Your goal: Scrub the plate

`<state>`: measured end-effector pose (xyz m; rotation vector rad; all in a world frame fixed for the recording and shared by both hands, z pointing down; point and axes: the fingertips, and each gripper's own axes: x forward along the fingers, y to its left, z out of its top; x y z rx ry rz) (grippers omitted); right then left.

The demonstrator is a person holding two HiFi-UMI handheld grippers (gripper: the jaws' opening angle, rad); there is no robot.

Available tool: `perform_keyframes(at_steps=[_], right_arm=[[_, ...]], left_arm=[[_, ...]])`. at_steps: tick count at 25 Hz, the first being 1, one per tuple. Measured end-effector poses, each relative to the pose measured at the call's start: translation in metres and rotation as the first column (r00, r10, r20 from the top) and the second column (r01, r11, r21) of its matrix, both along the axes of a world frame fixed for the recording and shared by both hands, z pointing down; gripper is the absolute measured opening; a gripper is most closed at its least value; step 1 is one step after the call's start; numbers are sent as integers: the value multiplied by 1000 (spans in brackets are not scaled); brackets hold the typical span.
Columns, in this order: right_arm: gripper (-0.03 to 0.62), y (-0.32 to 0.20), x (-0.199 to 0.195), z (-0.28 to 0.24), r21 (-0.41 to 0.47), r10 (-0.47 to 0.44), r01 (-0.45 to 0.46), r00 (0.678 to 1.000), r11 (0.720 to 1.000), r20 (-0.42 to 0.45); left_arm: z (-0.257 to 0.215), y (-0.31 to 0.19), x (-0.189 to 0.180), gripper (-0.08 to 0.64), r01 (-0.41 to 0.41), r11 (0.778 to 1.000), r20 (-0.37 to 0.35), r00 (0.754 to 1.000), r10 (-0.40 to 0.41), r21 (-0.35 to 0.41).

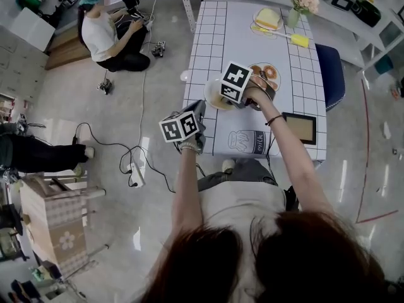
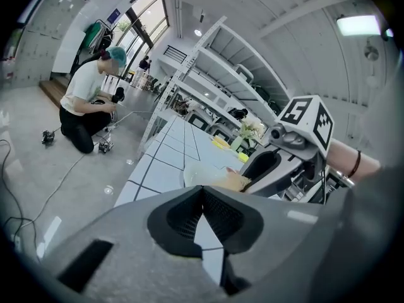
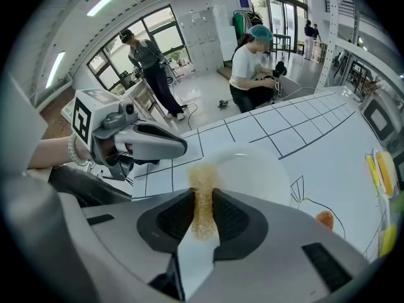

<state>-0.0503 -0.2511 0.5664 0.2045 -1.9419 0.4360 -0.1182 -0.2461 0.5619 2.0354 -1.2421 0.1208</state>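
One white round plate (image 3: 259, 169) lies on the white grid-lined table (image 3: 303, 131) just ahead of the right gripper (image 3: 202, 202). That gripper's jaws are clamped on the single golden-brown fibrous scrubber (image 3: 201, 172), whose far end reaches the plate's near rim. The plate sits close to the table's edge, with bare gridded top open beyond it, and the left gripper (image 2: 202, 191) hangs by that edge, beside the right one, jaws closed tip to tip on nothing, both forearms stretched forward.
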Motion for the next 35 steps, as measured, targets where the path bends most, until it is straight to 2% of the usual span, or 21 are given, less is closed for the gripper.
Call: perform_keyframes(at_steps=[15,24,29,35], right_arm=[[78,-5,-16,-1,31,-29,28,999,999,21],[78,-16,-25,0,89,-22,20,999,996,29],[78,-31,-28,-1,157,1,-7,999,988,40],[78,-37,-30,0,174,18,-28,998,984,54]], left_arm=[[0,1,-10,11,30,1000,7,1000,-30,1],[0,3,-13,11,44,999,-4,999,-44,0],[0,1,-14,11,49,999,-4,999,-49,2],[2,1,-11,11,42,999,1,999,-42,-4]])
